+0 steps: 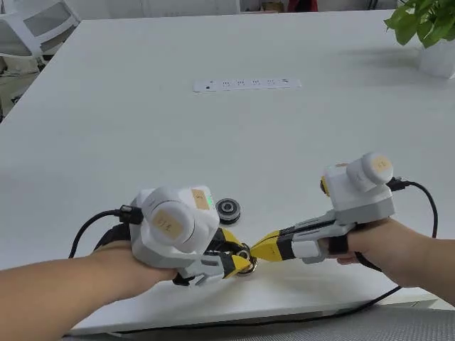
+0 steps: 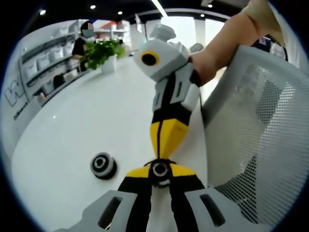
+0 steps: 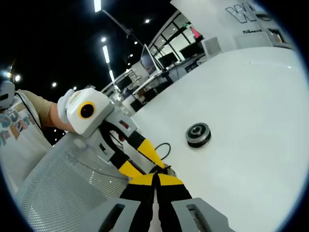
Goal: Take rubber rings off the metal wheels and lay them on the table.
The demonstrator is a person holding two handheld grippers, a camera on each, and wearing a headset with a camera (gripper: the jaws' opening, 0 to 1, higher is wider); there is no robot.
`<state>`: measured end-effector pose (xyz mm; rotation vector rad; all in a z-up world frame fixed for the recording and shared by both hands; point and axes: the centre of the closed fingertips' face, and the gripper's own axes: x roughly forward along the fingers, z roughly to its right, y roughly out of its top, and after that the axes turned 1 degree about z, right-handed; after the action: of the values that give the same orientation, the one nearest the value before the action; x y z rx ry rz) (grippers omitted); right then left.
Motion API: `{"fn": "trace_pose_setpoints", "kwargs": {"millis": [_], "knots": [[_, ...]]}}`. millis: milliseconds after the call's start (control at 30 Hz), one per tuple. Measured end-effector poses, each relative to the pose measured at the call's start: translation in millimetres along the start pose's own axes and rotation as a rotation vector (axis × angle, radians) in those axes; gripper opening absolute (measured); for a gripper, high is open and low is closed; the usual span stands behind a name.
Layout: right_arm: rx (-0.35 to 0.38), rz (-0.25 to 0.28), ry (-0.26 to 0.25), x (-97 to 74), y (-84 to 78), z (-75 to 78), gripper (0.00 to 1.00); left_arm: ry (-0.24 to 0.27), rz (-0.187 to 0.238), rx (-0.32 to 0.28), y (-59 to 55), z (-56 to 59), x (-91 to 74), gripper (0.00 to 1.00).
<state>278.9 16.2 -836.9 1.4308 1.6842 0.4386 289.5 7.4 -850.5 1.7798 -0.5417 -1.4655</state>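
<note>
A small metal wheel (image 1: 244, 251) with a black rubber ring is held just above the white table's (image 1: 234, 142) near edge, and my left gripper (image 1: 239, 260) is shut on it. In the left gripper view the wheel (image 2: 160, 170) sits between my yellow tips. My right gripper (image 1: 257, 251) comes in from the right, its tips pressed together at the wheel's rim, on the ring. The left gripper view has the right gripper (image 2: 162, 155) meeting the wheel from above. A second ringed wheel (image 1: 228, 209) lies flat on the table just behind; it appears again (image 3: 198, 134) in the right gripper view.
A white power strip (image 1: 247, 84) lies mid-table, far from the grippers. A potted plant (image 1: 425, 32) stands at the back right corner and a white chair (image 1: 39, 25) at the back left. A grey mesh chair (image 2: 260, 130) is close behind the table's near edge. Black cables (image 1: 89, 226) trail from both grippers.
</note>
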Motion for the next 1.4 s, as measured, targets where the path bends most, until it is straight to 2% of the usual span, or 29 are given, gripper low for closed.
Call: {"fn": "trace_pose_setpoints", "kwargs": {"millis": [300,433,933,967,1033,1133,1400], "knots": [[0.039,0.004,0.052,2.4,0.7,-10.1,0.0,-0.009,-0.003,0.013,1.1,3.7,1.2,0.13],[0.07,0.02,0.051,1.3,1.5,-6.3,0.0,-0.002,-0.011,0.003,1.4,3.6,1.1,0.13],[0.078,0.031,0.034,-3.9,1.3,6.7,0.0,-0.011,-0.019,-0.035,0.2,2.2,-0.9,0.15],[0.078,0.029,0.029,-4.1,0.9,7.6,0.0,-0.012,-0.016,-0.039,0.7,1.8,-1.6,0.17],[0.082,0.032,0.027,-4.0,0.9,8.4,0.0,-0.028,-0.021,-0.054,-0.1,4.9,-2.2,0.27],[0.078,0.029,0.024,-3.8,0.6,9.0,0.0,-0.03,-0.023,-0.041,-0.1,6.1,-5.1,0.26],[0.074,0.03,0.03,-3.7,1.5,7.2,0.0,-0.032,0.017,-0.058,8.8,4.0,-21.7,0.34]]}}
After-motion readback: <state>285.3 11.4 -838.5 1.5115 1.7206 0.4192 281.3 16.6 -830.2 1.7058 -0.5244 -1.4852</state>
